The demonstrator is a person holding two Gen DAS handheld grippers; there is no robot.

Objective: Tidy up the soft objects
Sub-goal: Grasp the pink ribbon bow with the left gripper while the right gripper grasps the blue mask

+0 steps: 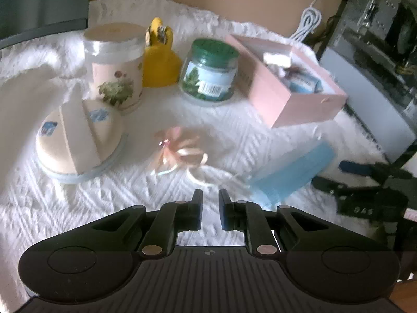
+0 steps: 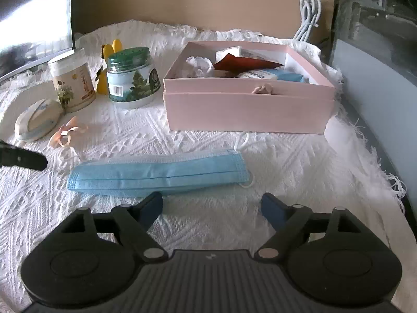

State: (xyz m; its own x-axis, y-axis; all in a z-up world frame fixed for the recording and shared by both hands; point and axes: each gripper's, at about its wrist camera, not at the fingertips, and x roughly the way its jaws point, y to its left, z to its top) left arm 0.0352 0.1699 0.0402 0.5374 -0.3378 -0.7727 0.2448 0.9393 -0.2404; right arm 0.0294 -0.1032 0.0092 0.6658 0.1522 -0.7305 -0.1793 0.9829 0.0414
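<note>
A folded blue face mask point(image 2: 159, 172) lies flat on the white textured cloth, in front of the pink box point(image 2: 247, 109). My right gripper point(image 2: 212, 198) stands open just short of the mask's near edge, nothing between its blue pads. The mask point(image 1: 292, 172) also shows at the right of the left wrist view. My left gripper point(image 1: 210, 195) is shut and empty above the cloth, with a pink ribbon bow point(image 1: 179, 148) a little ahead of it. The box holds several items, among them a crumpled white cloth point(image 2: 200, 65) and a red packet.
Behind the bow stand a round cream pouch point(image 1: 78, 140), a floral canister point(image 1: 114, 62), a yellow figure point(image 1: 160, 60) and a green-lidded jar point(image 1: 211, 70). A dark cabinet point(image 2: 378, 39) borders the right side. A coiled white cable point(image 2: 310, 13) hangs at the back wall.
</note>
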